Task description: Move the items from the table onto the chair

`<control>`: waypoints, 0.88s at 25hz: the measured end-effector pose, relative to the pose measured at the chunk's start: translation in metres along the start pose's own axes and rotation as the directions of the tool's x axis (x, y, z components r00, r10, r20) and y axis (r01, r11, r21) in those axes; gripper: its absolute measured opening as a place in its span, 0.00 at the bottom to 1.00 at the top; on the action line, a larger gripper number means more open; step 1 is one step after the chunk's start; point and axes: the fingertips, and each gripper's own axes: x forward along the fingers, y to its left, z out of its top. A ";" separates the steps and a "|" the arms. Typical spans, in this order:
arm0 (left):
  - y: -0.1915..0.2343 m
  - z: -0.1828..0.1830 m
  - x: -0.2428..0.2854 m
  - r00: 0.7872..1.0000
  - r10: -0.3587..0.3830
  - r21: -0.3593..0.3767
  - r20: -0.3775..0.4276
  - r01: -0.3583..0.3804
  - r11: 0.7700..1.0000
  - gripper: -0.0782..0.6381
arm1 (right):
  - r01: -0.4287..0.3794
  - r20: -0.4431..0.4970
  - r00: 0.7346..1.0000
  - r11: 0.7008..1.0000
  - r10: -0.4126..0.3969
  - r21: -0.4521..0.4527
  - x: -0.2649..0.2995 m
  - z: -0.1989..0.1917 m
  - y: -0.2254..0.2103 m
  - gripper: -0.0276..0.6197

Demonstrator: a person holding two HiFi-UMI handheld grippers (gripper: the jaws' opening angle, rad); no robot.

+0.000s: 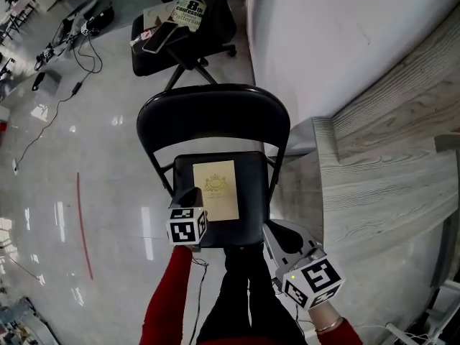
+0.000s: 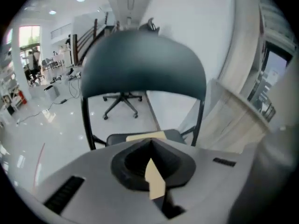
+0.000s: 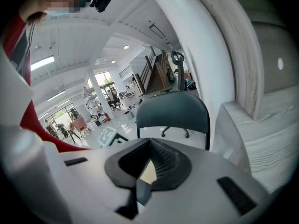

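Note:
A cream booklet [image 1: 216, 190] with a gold emblem lies flat on the seat of the black folding chair [image 1: 215, 117]. My left gripper [image 1: 191, 193] hovers at the seat's front left corner, beside the booklet's near left edge, jaws shut and holding nothing. In the left gripper view the booklet [image 2: 145, 136] shows just past the closed left gripper [image 2: 150, 143], under the chair back [image 2: 142, 64]. My right gripper [image 1: 277, 230] hangs right of the seat's front corner, beside the table, jaws together and empty. The right gripper [image 3: 150, 140] looks toward the chair back [image 3: 173, 108].
A grey wood-grain table [image 1: 381, 185] stands at the right, close to the chair. Behind it rises a white wall [image 1: 323, 34]. A black office chair [image 1: 180, 38] with papers and a phone stands further back. Cables [image 1: 65, 85] lie on the glossy floor at the left.

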 end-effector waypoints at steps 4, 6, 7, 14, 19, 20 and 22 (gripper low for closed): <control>-0.037 0.063 -0.097 0.926 -0.148 -0.009 0.348 0.161 0.987 0.12 | -0.037 0.076 0.996 0.999 0.039 -0.027 -0.005 0.032 0.012 0.06; -0.057 0.089 -0.140 0.866 -0.212 0.021 0.453 0.227 0.974 0.12 | -0.057 0.118 0.991 0.997 0.062 -0.043 -0.011 0.049 0.019 0.06; -0.066 0.100 -0.158 0.840 -0.240 0.043 0.487 0.251 0.967 0.12 | -0.070 0.138 0.987 0.996 0.076 -0.048 -0.015 0.057 0.023 0.06; -0.129 0.128 -0.260 0.742 -0.363 0.230 0.564 0.281 0.932 0.12 | -0.169 0.250 0.950 0.982 0.187 -0.090 -0.057 0.088 0.056 0.06; -0.156 0.118 -0.291 0.712 -0.390 0.248 0.584 0.301 0.921 0.12 | -0.160 0.299 0.933 0.974 0.202 -0.159 -0.085 0.092 0.067 0.06; -0.158 0.118 -0.294 0.707 -0.390 0.245 0.590 0.304 0.921 0.12 | -0.154 0.308 0.930 0.973 0.201 -0.172 -0.089 0.093 0.067 0.06; -0.161 0.121 -0.298 0.699 -0.395 0.252 0.595 0.304 0.919 0.12 | -0.142 0.325 0.925 0.972 0.198 -0.189 -0.096 0.096 0.068 0.06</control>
